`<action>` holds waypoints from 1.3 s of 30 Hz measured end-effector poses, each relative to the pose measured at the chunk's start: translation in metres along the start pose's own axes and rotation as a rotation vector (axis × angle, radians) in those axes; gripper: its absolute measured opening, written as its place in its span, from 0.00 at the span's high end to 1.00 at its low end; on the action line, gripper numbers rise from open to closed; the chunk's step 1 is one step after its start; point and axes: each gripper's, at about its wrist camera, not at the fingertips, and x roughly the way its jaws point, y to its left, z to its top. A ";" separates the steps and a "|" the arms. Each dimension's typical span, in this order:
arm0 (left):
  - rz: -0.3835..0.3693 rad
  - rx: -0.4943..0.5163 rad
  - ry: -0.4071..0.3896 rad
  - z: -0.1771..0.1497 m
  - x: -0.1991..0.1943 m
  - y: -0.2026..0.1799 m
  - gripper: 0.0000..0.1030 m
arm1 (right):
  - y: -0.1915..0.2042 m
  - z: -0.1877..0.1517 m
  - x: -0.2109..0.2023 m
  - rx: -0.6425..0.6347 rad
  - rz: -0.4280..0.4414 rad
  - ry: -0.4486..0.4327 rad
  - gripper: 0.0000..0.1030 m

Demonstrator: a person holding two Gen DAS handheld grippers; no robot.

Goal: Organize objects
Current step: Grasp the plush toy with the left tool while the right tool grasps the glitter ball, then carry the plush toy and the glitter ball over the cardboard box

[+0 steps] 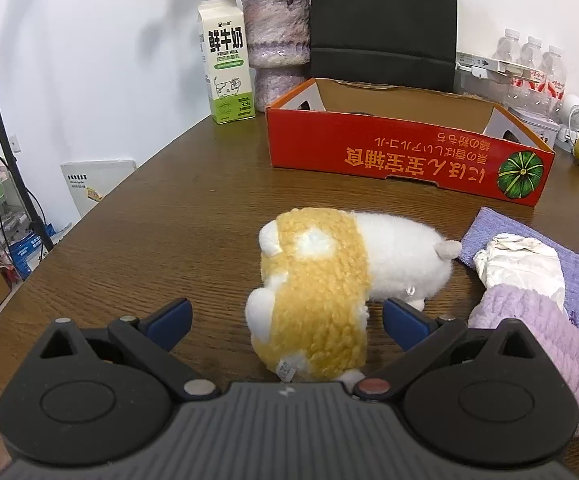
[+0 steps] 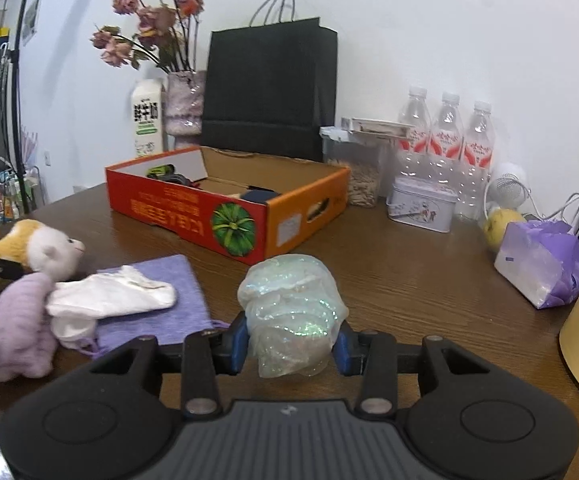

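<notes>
A yellow-and-white plush toy [image 1: 317, 284] lies on the wooden table [image 1: 169, 220], its near end between the wide-open blue fingers of my left gripper [image 1: 289, 320]; the fingers stand beside it, apart from it. The toy also shows in the right wrist view [image 2: 45, 248]. My right gripper [image 2: 291, 344] is shut on a crumpled iridescent plastic bag [image 2: 293, 312], held just above the table. The red cardboard box [image 1: 405, 156] stands open beyond the toy; in the right wrist view the box [image 2: 225, 216] holds a few dark items.
A lilac cloth [image 1: 529, 256], a white sock [image 1: 521, 268] and a fuzzy purple sock [image 1: 545, 332] lie right of the toy. Behind the box stand a milk carton [image 1: 227, 64], a vase [image 1: 277, 44], a black bag [image 2: 269, 88], water bottles [image 2: 445, 140], a tin [image 2: 421, 204] and a purple tissue pack [image 2: 541, 264].
</notes>
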 end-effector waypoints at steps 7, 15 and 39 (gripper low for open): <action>-0.063 -0.012 0.006 -0.004 0.005 0.003 0.52 | 0.018 -0.002 -0.008 0.008 -0.002 -0.014 0.61; -0.065 -0.014 -0.038 -0.009 -0.008 0.013 0.53 | 0.027 -0.002 -0.018 0.034 0.002 -0.042 0.61; -0.111 -0.038 -0.150 -0.007 -0.057 0.040 0.53 | 0.092 0.013 -0.036 0.063 0.085 -0.078 0.61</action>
